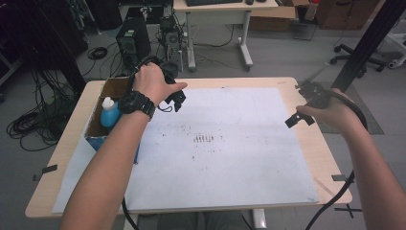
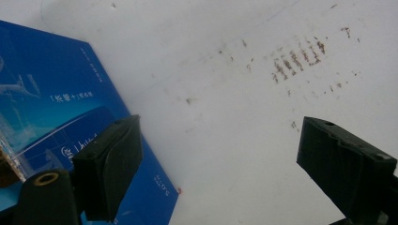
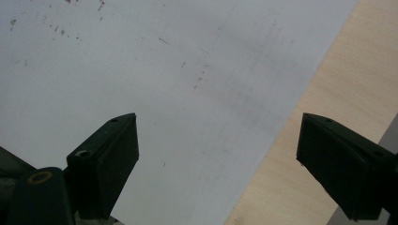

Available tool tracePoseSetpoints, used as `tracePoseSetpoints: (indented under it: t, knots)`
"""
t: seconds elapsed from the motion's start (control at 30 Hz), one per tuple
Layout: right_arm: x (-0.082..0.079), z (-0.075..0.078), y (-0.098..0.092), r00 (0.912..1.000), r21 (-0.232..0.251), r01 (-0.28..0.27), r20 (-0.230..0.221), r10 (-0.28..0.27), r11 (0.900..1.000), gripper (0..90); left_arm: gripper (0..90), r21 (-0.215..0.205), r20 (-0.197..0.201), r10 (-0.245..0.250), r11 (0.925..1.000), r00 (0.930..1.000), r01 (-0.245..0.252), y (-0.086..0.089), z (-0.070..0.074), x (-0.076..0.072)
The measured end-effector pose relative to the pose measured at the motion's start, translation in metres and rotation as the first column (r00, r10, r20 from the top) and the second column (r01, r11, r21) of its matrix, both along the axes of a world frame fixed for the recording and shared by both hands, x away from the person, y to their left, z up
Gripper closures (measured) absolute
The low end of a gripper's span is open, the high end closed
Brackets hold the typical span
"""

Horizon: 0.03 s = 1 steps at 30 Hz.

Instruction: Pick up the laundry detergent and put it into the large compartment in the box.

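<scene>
Wooden table (image 1: 72,143) carrying a white sheet (image 1: 230,158) with brown smudges (image 1: 206,139) near its middle. Open cardboard box (image 1: 112,88) with blue printed sides sitting at the sheet's left edge, holding a blue bottle (image 1: 110,115) with white cap. Behind: PC tower (image 1: 133,40), coiled cables (image 1: 33,124), second desk (image 1: 225,9), office chair base (image 1: 356,55).

The right tongs (image 3: 218,164) hang with their two black jaws spread wide, nothing between them. Beneath lies a white sheet (image 3: 164,84) flecked with small dark marks, its edge running diagonally across the pale wooden table (image 3: 328,93).
</scene>
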State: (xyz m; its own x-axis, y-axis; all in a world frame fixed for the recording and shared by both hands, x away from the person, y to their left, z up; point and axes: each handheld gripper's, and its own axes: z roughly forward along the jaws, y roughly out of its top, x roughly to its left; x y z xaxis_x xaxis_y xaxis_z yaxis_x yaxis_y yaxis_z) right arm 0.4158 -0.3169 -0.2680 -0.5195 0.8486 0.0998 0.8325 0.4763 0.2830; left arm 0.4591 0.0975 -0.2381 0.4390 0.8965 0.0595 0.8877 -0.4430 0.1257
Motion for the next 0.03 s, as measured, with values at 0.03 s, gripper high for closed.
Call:
tracePoseSetpoints:
  t: [0.03]
  knots:
    - [-0.0002, 0.0006, 0.0002, 1.0000, 0.002, 0.002, 0.002, -0.002, 1.000, 13.2, 14.9, 0.000, 0.000, 0.002, 1.0000, 1.0000, -0.002, 0.0001, 0.0001, -0.0001]
